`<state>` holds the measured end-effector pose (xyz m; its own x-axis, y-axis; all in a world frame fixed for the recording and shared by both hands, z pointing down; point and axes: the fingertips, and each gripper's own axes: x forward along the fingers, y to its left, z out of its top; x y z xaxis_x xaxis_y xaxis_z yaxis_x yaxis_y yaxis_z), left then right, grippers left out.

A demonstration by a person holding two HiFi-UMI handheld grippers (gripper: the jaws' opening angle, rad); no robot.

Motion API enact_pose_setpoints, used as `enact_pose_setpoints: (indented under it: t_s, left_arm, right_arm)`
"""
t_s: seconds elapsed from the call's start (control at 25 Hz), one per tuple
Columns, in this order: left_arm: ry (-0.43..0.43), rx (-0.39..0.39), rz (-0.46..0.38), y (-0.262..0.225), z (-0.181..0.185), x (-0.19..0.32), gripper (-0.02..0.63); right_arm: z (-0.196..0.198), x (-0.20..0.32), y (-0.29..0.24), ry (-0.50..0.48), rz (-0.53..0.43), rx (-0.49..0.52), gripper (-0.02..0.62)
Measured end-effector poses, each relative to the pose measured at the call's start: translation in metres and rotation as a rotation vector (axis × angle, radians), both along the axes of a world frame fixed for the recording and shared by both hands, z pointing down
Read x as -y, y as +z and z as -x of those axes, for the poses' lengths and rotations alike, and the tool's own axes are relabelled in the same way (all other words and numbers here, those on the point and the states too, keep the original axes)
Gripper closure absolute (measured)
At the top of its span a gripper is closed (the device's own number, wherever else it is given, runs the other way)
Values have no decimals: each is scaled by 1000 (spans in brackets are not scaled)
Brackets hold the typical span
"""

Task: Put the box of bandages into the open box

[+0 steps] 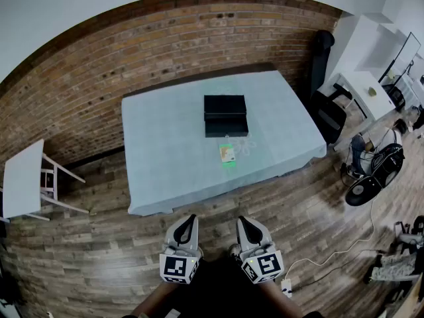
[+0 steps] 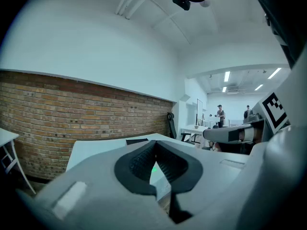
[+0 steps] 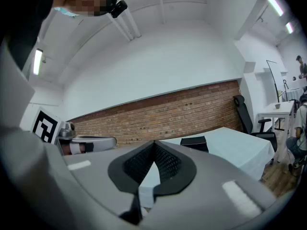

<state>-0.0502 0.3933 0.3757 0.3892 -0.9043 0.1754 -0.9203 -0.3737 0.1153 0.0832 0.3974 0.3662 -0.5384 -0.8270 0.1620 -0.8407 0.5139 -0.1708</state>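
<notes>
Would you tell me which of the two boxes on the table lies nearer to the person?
The small green-and-white box of bandages; the black open box sits behind it, farther toward the brick wall.

This looks like an open-plan office or lab. It has a brick wall (image 1: 99, 78), a plank floor (image 1: 99, 244) and a cloth-covered table (image 1: 165, 151) mid-room. At the far right are white desks (image 1: 361, 88) with a monitor (image 1: 404, 55), an office chair (image 1: 322, 52) and ceiling strip lights (image 2: 226, 75) (people (image 2: 220, 115) stand far off beneath them).

The bandage box (image 1: 227, 154) is too small to read. The black box (image 1: 225, 114) shows only dark inside. The person's forearms (image 1: 151, 305) run off the bottom edge; far-off people (image 2: 220, 114) are tiny blurs.
</notes>
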Motion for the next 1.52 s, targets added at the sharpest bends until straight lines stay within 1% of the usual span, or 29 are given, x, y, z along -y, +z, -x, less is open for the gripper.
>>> enact_pose_setpoints:
  t_s: [0.32,0.44,0.68,0.92,1.16,1.32,1.44,1.52]
  left_arm:
    - [7,-4,1,3,-3,6,606]
    - [10,-9,0,2,-3,6,606]
    - [14,-17,1,4,5,7,606]
    - [29,-26,10,9,22,2,606]
    - [78,-37,23,20,36,-1,606]
    - [122,-69,39,23,31,-1,606]
    - [139,-56,32,25,21,6,606]
    - [126,-40,19,25,17,17,606]
  right_arm:
    - [-1,5,3,-6,2,-15,595]
    - [-2,7,3,8,9,5,595]
    - [4,9,4,20,19,2,595]
    - [22,5,5,34,19,-8,595]
    - [43,4,7,64,22,-22,595]
    - [47,6,8,66,21,-25,595]
    - [42,15,14,59,24,-22,595]
    - [36,27,16,63,19,-19,595]
